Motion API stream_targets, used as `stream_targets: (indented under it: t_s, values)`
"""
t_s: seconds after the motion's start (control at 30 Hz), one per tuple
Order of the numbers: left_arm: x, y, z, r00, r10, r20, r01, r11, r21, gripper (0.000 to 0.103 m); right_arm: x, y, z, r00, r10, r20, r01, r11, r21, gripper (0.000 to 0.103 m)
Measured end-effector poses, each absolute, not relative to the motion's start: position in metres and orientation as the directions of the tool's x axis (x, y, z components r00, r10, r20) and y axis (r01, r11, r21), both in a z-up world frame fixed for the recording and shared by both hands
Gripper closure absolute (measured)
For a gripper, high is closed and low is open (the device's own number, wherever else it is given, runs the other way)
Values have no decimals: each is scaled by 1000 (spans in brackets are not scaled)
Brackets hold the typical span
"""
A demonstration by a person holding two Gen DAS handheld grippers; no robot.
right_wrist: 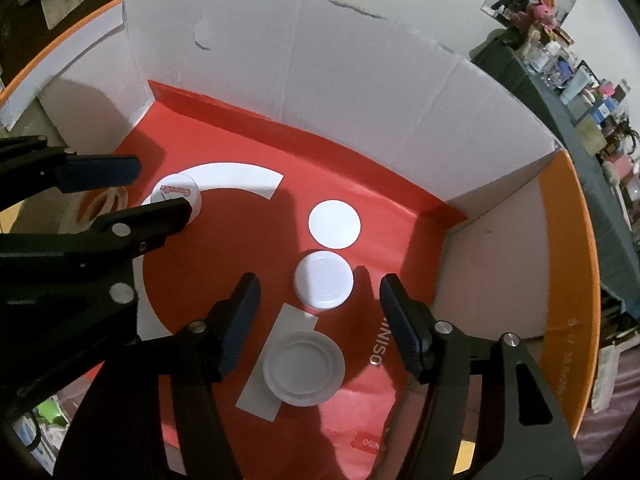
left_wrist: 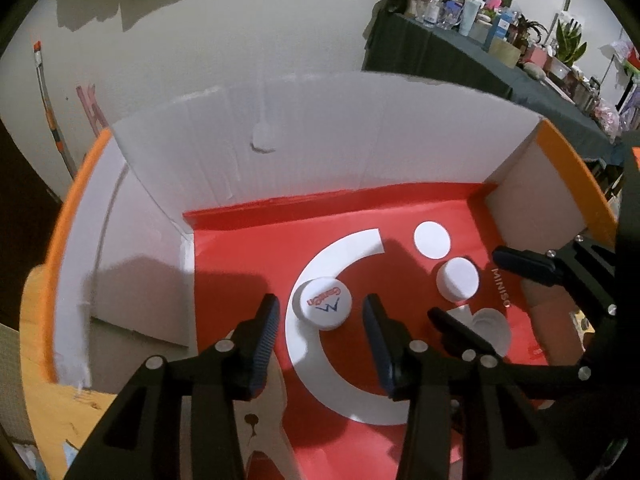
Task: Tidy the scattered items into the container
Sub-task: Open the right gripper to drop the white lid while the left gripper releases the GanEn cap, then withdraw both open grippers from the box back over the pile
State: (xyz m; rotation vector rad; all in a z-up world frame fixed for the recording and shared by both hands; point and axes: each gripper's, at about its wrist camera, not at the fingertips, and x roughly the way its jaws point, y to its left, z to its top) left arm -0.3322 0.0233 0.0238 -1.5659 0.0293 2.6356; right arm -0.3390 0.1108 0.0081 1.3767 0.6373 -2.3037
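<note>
The container is a cardboard box (left_wrist: 320, 140) with white walls, an orange rim and a red paper floor. A white cap printed in red and blue (left_wrist: 323, 308) lies on that floor. My left gripper (left_wrist: 320, 304) hangs open over it, a finger on each side and neither touching it. Further right lies a plain white cap (right_wrist: 324, 280), with my right gripper (right_wrist: 318, 284) open above it and its pads clear of the cap. An upturned white lid (right_wrist: 304, 368) rests nearer the camera. In the right wrist view the left gripper (right_wrist: 162, 186) straddles the printed cap (right_wrist: 178, 194).
The red floor carries flat white print: a wide arc (left_wrist: 340, 248) and a round dot (right_wrist: 334, 224). The box walls (right_wrist: 360, 88) rise close on three sides. A dark-clothed table crowded with bottles and plants (left_wrist: 500, 40) stands behind on the right.
</note>
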Motion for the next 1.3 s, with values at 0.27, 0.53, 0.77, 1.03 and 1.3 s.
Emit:
stream_targets:
  t_s: [0.27, 0.53, 0.77, 1.03, 1.3]
  values:
    - [-321, 32, 48, -528, 66, -847, -92, -996, -21, 47, -339, 111, 23, -478, -108, -872, 531, -826, -188, 40]
    - [-296, 29, 74, -574, 76, -815, -97, -995, -24, 47, -317, 107, 37, -510, -122, -851, 527, -827, -197, 34]
    - [-266, 24, 101, -620, 97, -779, -108, -993, -38, 42, -288, 110, 58, -542, -151, -827, 518, -834, -187, 33]
    - [-228, 23, 129, -674, 116, -730, -120, -992, -46, 35, -247, 121, 91, -589, -210, -780, 511, -844, -159, 29]
    - [-174, 16, 144, -723, 126, -679, -138, -990, -36, 26, -193, 137, 122, -643, -264, -719, 524, -836, -161, 22]
